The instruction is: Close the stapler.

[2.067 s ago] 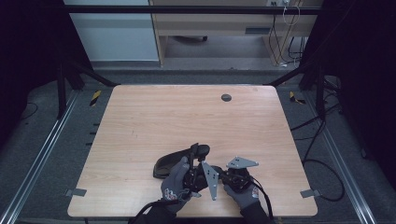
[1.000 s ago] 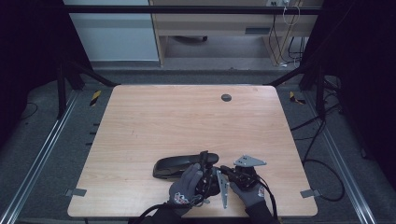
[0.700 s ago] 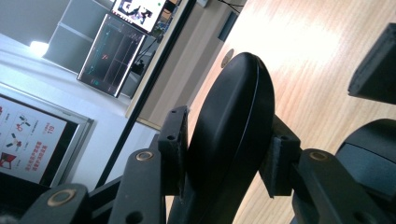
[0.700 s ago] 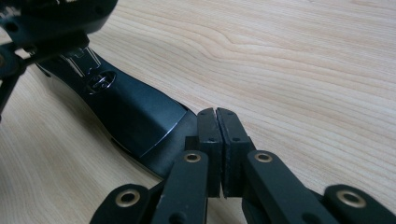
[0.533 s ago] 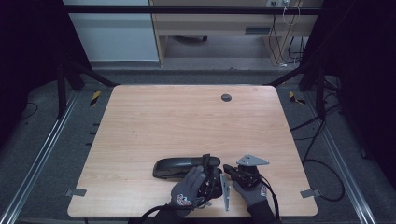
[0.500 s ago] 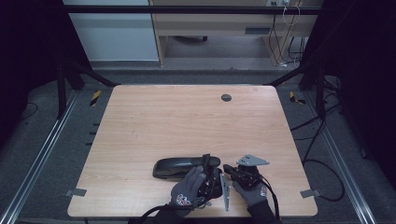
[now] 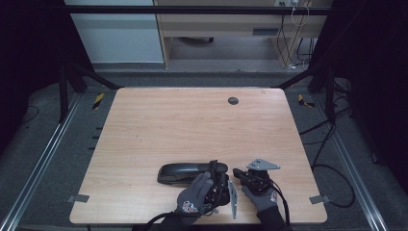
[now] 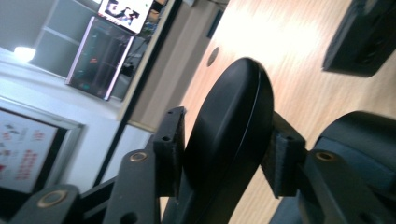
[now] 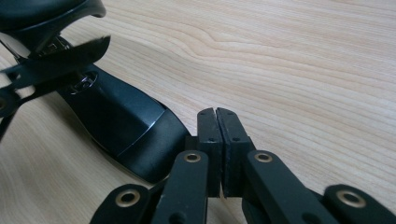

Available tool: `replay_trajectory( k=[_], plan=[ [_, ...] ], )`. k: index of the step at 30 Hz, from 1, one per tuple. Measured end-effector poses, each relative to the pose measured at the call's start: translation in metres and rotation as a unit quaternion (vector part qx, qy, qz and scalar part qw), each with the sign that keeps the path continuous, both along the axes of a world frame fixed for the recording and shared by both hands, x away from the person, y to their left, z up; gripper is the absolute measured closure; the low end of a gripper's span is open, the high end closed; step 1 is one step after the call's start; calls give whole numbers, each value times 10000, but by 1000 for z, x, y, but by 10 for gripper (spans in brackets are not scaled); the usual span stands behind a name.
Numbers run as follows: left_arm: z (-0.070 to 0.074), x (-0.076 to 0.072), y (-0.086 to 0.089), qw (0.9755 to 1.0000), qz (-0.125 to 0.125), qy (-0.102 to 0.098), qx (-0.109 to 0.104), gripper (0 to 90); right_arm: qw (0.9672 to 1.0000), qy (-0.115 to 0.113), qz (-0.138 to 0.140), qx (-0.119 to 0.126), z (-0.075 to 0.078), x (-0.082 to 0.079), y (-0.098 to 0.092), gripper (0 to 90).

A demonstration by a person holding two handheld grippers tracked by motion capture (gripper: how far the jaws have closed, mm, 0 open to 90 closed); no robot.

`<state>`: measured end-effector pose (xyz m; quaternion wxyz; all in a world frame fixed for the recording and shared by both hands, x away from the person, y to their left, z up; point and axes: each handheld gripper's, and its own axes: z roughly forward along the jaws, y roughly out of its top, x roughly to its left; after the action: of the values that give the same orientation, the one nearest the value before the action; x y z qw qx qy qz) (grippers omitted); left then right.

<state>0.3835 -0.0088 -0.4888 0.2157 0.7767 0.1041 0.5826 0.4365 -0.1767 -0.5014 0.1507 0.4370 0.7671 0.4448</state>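
I'm looking at a glossy black stapler [image 7: 190, 172] on my pale, wood-grained worktop [image 7: 192, 125]. Both tools are matt black, left tool [image 8: 224, 158] and right tool [image 9: 218, 140], with brass-coloured rivets. My gloves are grey, with a red and white mark on the left one [image 7: 192, 199]. A dark round spot [image 7: 233, 100] sits far up the worktop.

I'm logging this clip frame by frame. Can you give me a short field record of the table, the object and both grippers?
surface: wooden table, with a round dark hole near its far edge
object: black stapler, lying near the front edge
left gripper: jaws astride the stapler's top arm, pads against both sides; they have just been opening
right gripper: jaws shut, nothing between them, tips beside the stapler's end
hands: gloved, one on each gripper
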Motion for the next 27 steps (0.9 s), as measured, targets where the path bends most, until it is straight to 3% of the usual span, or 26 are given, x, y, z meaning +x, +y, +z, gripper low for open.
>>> replay_trajectory(
  k=[3, 6, 7, 8, 11, 12, 13, 14, 15, 16, 18, 20, 21, 22, 23, 24, 25, 26, 27],
  plan=[
    [3, -2, 0, 9998, -91, 159, -67, 467, 10000, 3, -37, -3, 0, 0, -1, 875],
    [10, -7, -1, 9980, -280, 399, -395, 446, 10000, -32, -54, -4, 0, 0, -3, 866],
    [10, -7, -1, 9980, -280, 399, -395, 444, 10000, -32, -54, -4, 0, 0, -3, 866],
    [17, -9, 0, 9958, -352, 570, -630, 441, 10000, -43, -70, 15, 1, 0, -4, 868],
    [28, -10, 4, 9898, -475, 829, -1053, 445, 10000, -37, -83, 32, 2, 0, -5, 874],
    [32, -10, 5, 9866, -509, 935, -1236, 446, 9999, -58, -110, 29, 2, 0, -5, 878],
    [32, -10, 5, 9866, -509, 935, -1236, 446, 9999, -58, -110, 29, 2, 0, -5, 878],
    [40, -11, 9, 9804, -597, 1120, -1505, 447, 9999, -74, -90, 23, 2, 0, -7, 888],
    [40, -11, 9, 9804, -597, 1120, -1505, 448, 9999, -74, -90, 23, 2, 0, -7, 888],
    [44, -11, 11, 9769, -654, 1206, -1639, 448, 9999, -78, -100, 38, 3, 0, -7, 895],
    [54, -12, 17, 9653, -783, 1430, -2041, 452, 9999, -89, -118, 43, 4, 0, -9, 900],
    [60, -11, 23, 9578, -828, 1557, -2271, 455, 9999, -96, -132, 54, 4, 0, -9, 900],
    [60, -11, 23, 9578, -828, 1557, -2271, 458, 9998, -125, -129, 49, 5, 0, -10, 900],
    [66, -10, 29, 9509, -863, 1650, -2471, 461, 9998, -117, -143, 70, 5, 0, -10, 900],
    [66, -10, 29, 9509, -863, 1650, -2471, 467, 9998, -117, -143, 70, 5, 0, -10, 900],
    [69, -10, 32, 9478, -854, 1700, -2560, 467, 9998, -140, -141, 76, 6, 0, -10, 900],
    [75, -8, 41, 9415, -837, 1773, -2742, 478, 9997, -176, -154, 81, 6, 0, -12, 900],
    [75, -8, 41, 9415, -837, 1773, -2742, 487, 9997, -176, -154, 81, 6, 0, -12, 900],
    [79, -6, 48, 9369, -802, 1825, -2871, 497, 9997, -177, -165, 97, 7, 0, -13, 900]
  ],
)
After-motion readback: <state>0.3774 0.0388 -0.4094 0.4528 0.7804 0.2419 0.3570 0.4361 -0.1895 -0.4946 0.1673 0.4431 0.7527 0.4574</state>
